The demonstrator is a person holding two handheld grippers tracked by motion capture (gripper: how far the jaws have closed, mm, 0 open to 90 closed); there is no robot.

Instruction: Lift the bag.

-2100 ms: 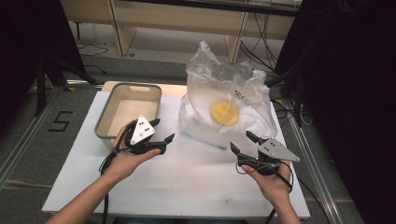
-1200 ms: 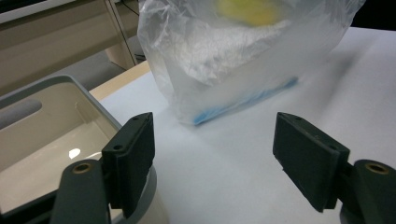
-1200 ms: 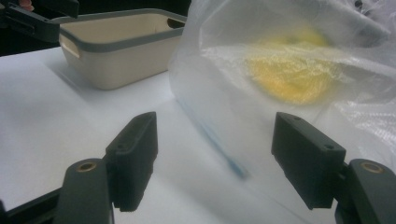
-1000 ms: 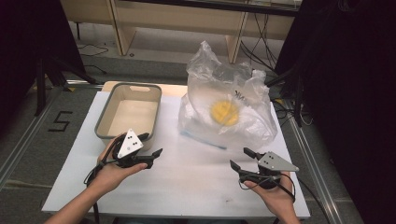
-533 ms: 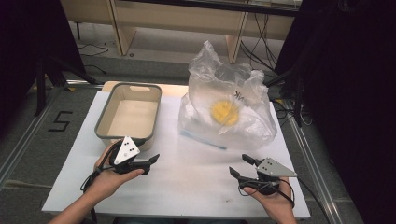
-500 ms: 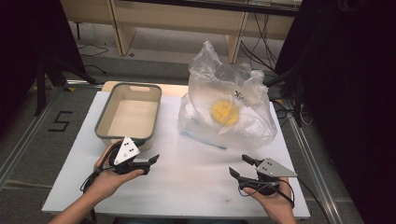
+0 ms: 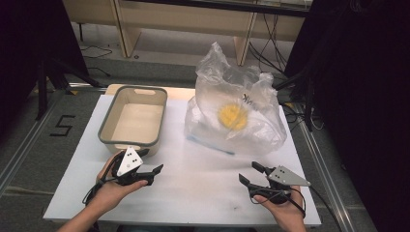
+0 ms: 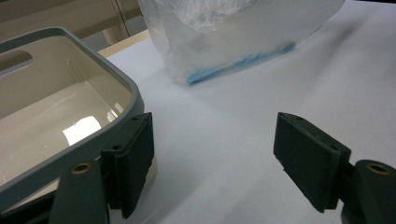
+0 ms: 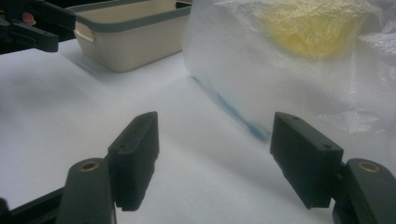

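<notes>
left gripper (image 7: 153, 172) and right gripper (image 7: 250, 174) both released, jaws spread, grasping nothing, low over white table (image 7: 203, 183); tub (image 7: 133, 121) beside left gripper, plastic bag (image 7: 237, 113) (yellow contents) ahead.

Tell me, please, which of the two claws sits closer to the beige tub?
The left claw: it hovers just off the near rim of the tub, while the right claw sits across the table, nearer the plastic bag.
</notes>
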